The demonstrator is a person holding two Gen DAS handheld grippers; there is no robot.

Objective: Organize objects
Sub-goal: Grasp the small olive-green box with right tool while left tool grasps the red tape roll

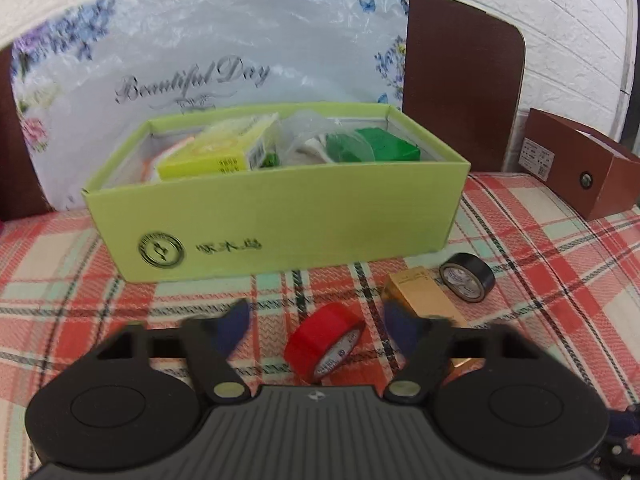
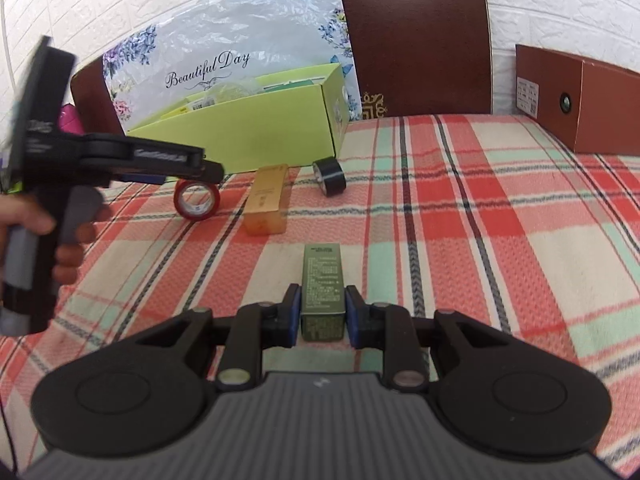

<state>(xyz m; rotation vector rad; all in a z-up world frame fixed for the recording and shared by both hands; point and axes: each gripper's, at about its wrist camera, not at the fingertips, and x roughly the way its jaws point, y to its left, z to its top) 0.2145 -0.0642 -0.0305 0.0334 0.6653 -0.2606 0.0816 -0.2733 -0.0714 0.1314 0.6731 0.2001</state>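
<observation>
We count two tape rolls, one red [image 1: 325,342] and one black [image 1: 467,282], and two small cartons, gold [image 2: 267,199] and olive [image 2: 322,292]. Our left tongs [image 1: 320,326] gape around the red roll; our right tongs [image 2: 322,310] grip the olive carton's near end.

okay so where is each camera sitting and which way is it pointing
Left wrist: rides the left tongs, open above the red tape, facing the green box.
Right wrist: rides the right tongs, closed on an olive carton; the person's hand shows.
Shared: red tape, gold box, black tape, green box.
</observation>
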